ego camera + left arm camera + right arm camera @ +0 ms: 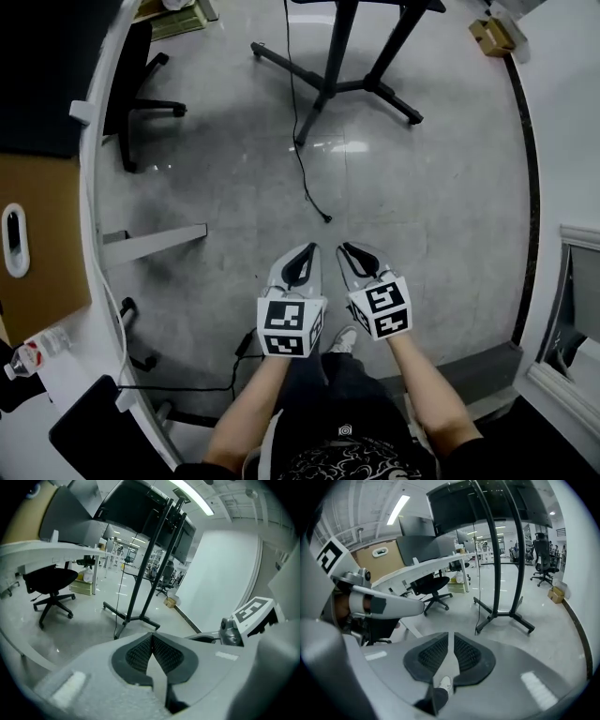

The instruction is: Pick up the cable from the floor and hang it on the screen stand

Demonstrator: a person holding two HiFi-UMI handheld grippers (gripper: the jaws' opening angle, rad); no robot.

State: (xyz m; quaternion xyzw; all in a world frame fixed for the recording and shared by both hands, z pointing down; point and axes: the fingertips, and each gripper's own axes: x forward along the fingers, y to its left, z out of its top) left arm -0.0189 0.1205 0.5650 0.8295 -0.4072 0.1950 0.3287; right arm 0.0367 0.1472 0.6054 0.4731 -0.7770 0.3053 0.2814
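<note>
**Both tongs held low, cable ahead on the floor**

The left tongs (306,251) are closed, tips meeting, with nothing between them. The right tongs (351,249) stand slightly parted and empty. The black cable (302,169) runs down beside the screen stand (330,86) onto the grey floor (422,216). Its free end lies just ahead of both tongs, untouched.
</note>
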